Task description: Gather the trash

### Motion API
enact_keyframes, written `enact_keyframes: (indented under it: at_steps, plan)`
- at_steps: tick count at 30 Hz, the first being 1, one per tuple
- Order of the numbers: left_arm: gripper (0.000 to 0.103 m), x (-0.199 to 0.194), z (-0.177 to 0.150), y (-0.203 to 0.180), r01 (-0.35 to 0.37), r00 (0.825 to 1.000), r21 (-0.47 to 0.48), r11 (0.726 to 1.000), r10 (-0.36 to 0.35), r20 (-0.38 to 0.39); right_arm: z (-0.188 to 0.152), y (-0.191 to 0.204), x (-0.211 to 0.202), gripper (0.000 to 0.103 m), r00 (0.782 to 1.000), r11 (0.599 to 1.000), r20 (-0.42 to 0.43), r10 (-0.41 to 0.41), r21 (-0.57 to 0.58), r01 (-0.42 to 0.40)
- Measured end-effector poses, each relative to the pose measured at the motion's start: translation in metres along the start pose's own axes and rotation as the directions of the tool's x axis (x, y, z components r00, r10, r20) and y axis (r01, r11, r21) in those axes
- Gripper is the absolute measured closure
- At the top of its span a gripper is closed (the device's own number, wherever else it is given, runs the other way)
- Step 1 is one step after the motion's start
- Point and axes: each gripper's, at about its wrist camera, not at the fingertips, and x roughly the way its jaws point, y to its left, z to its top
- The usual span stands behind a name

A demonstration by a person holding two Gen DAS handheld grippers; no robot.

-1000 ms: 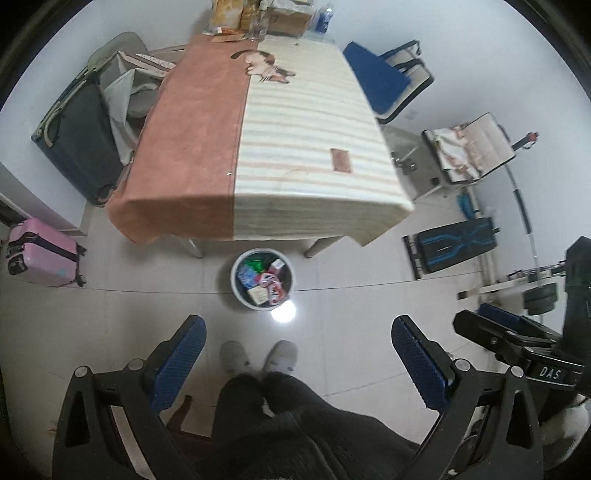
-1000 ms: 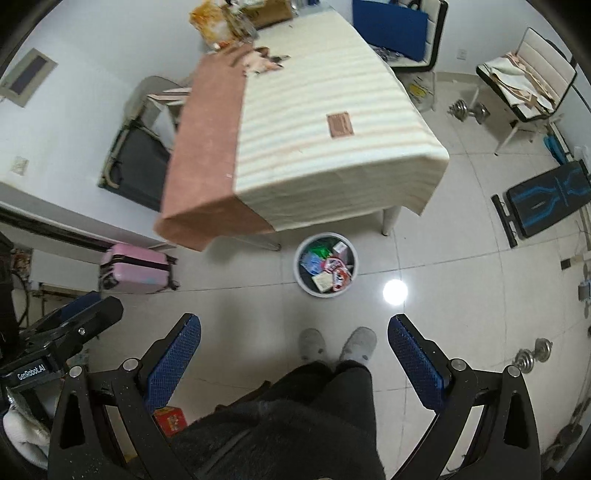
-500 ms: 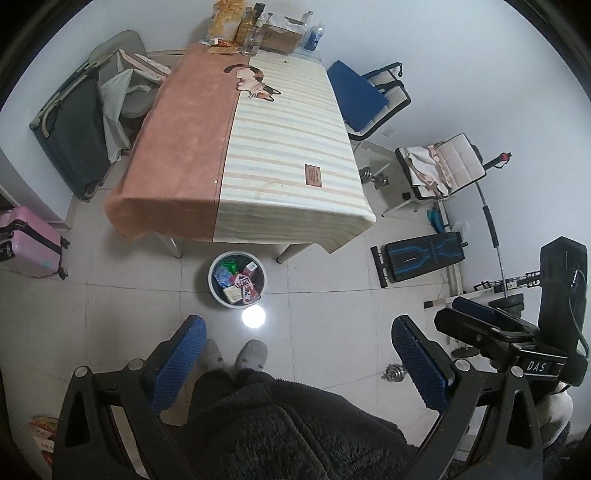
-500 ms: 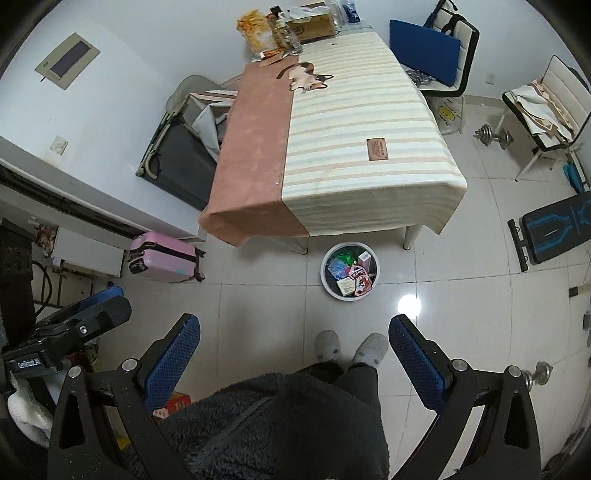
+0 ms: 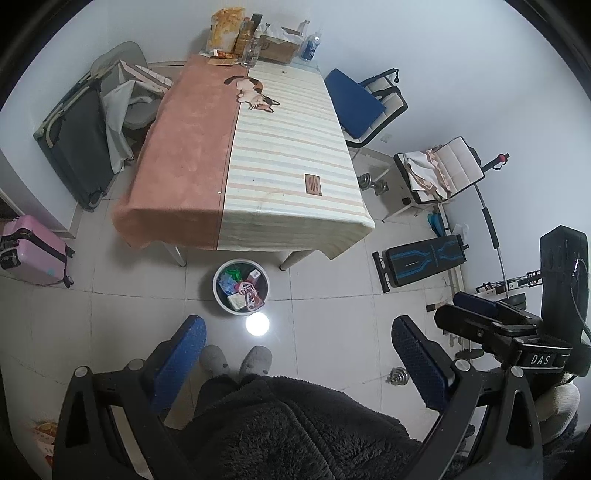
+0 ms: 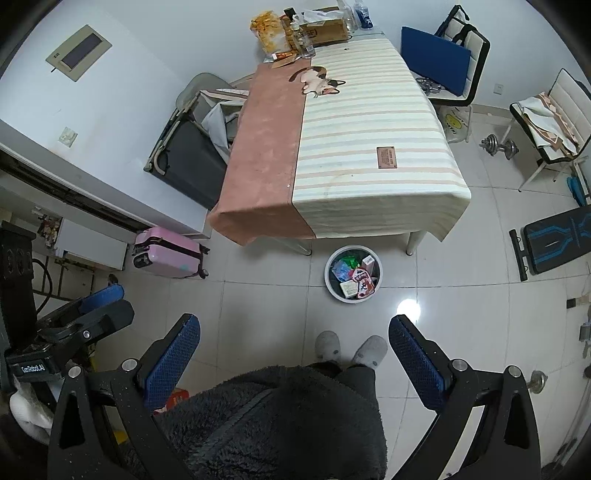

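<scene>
Biggest thing in both cams is the table w/ its pink and striped cloth, so I'll use that as my ref. Far end of the table is crowded w/ snack bags, bottles and a cardboard box, and there's a cat print on the cloth just in front of that pile. Blue chair sits along the table's striped side, black workout bench on the floor past the near striped corner, pink suitcase on the floor off the near pink corner. Trash bin is on the tiles right at the table's near edge, betw the legs, w/ wrappers and small boxes inside. My slippers are on the floor a bit back from the bin. Left gripper is spread wide, nothing betw the blue pads, held high up over the floor on my side of the table. Right gripper same deal, wide apart and holding nothing.
</scene>
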Motion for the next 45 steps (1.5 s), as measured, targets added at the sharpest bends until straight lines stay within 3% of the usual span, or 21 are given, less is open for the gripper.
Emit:
enact_keyframes:
  at_steps: [45]
  plan:
    - [0.0,0.002,-0.003,-0.013,0.015,1.0,0.017,1.0,-0.015,-0.002,-0.006,-0.002,-0.013,0.0,1.0,1.0,0.003,0.004,0.0,-0.004]
